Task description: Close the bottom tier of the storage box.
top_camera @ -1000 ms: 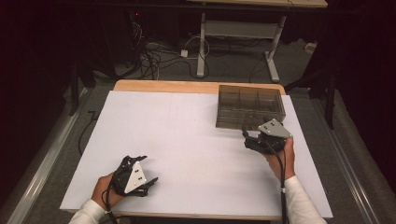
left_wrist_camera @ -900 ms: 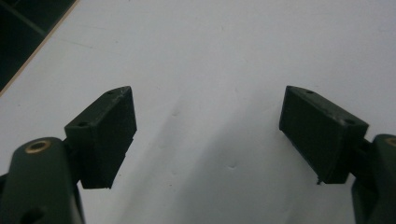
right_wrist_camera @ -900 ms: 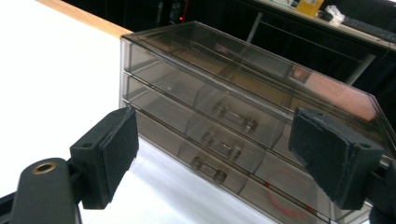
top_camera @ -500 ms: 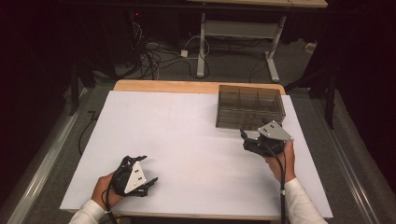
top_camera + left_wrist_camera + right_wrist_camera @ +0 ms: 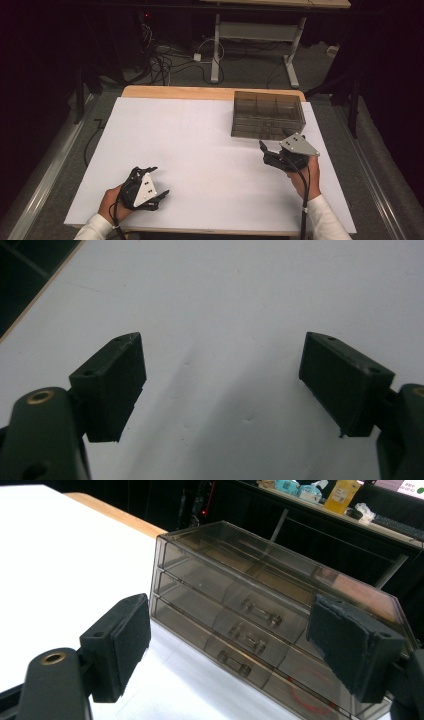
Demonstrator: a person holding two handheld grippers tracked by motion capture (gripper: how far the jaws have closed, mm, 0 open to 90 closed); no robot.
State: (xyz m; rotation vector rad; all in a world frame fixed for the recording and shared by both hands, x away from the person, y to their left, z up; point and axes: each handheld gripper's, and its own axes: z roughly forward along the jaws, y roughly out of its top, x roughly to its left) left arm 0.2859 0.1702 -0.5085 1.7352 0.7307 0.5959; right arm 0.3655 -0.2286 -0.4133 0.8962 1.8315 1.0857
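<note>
- The table [image 5: 200, 150], covered with a white sheet, with a strip of bare wood along its far edge, carries everything in hand.
- The smoky transparent drawer unit [image 5: 267, 114] stands at the far right of the table, near the far edge; in the right gripper view it [image 5: 260, 610] shows three shallow drawers stacked one over another, all pushed in, each with a small bar handle at the middle of its front.
- The right gripper [image 5: 272, 156] is held above the sheet just in front of the drawer unit, pointing toward it and apart from it. In its own view the right gripper [image 5: 250, 650] has its jaws spread wide with nothing between them, and the drawer fronts and handles are framed in the gap.
- The left gripper [image 5: 150, 192] sits low at the near left of the table, well apart from the drawer unit. In its own view the left gripper [image 5: 222, 385] is also spread wide and empty, with bare white sheet under the jaws.
</note>
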